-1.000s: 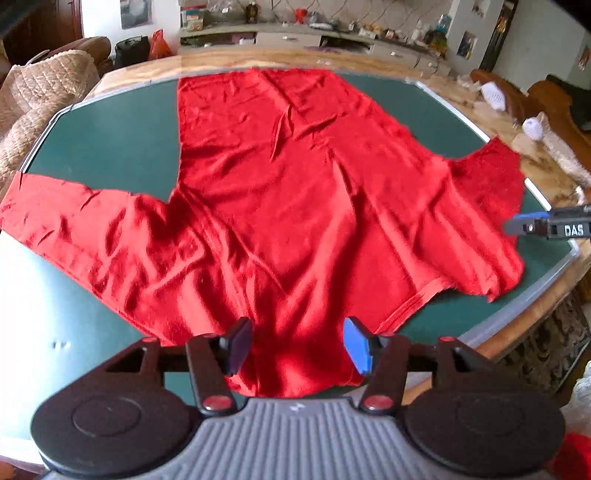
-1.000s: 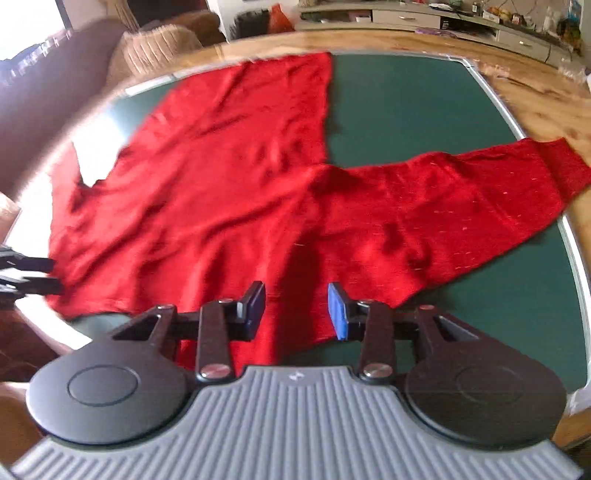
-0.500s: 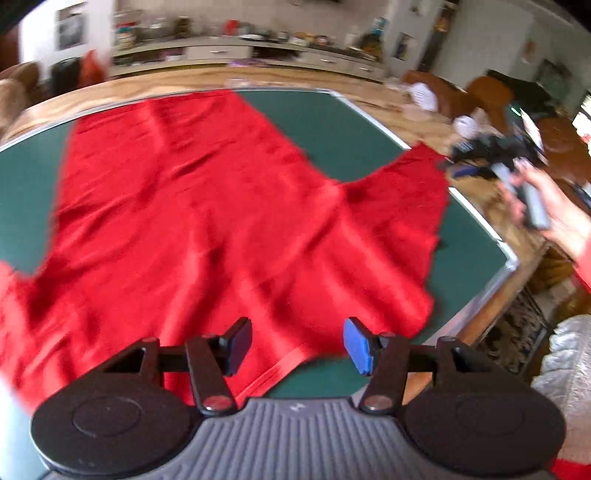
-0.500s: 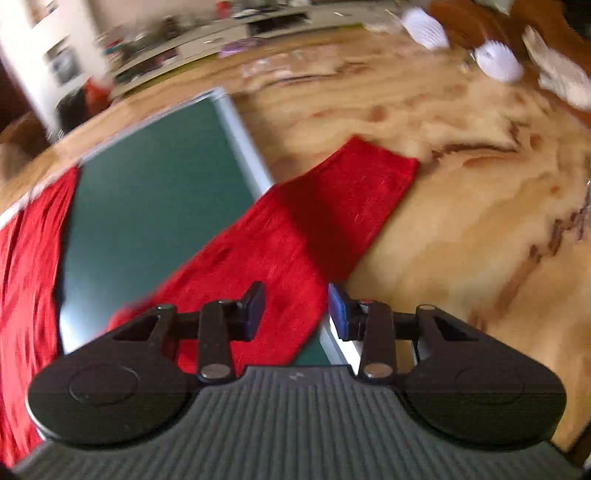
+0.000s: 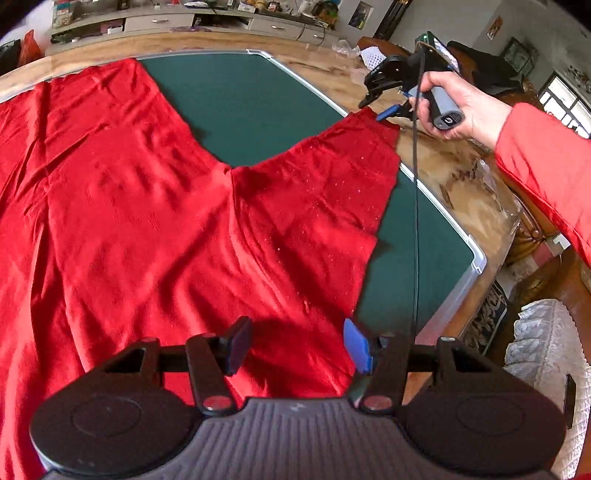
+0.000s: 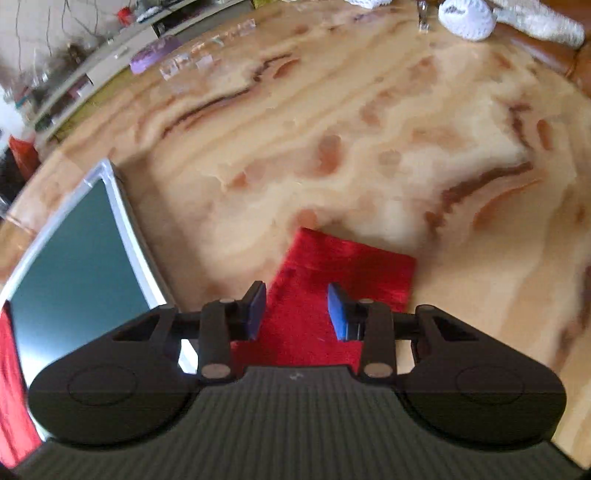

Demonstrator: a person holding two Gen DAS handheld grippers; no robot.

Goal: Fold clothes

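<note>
A red long-sleeved garment (image 5: 155, 206) lies spread flat on a green mat (image 5: 243, 99). Its right sleeve (image 5: 332, 173) reaches past the mat's edge onto the wooden table. My left gripper (image 5: 293, 345) is open and empty, just above the garment's near edge by the sleeve. My right gripper (image 6: 297, 310) is open and empty, hovering over the sleeve's cuff end (image 6: 347, 266), which lies on the wood. The right gripper also shows in the left wrist view (image 5: 388, 99), held by a hand at the cuff.
The mat has a pale metal rim (image 5: 443, 218) and sits on a wooden table (image 6: 332, 129). White knitted things (image 6: 469, 18) lie at the table's far side. Cabinets with clutter (image 5: 184, 18) stand behind. An armchair with a lace cover (image 5: 543, 350) is at the right.
Both grippers have swung to the right. The right gripper has gone from over the garment's body to over the cuff on the wood. The garment has not moved.
</note>
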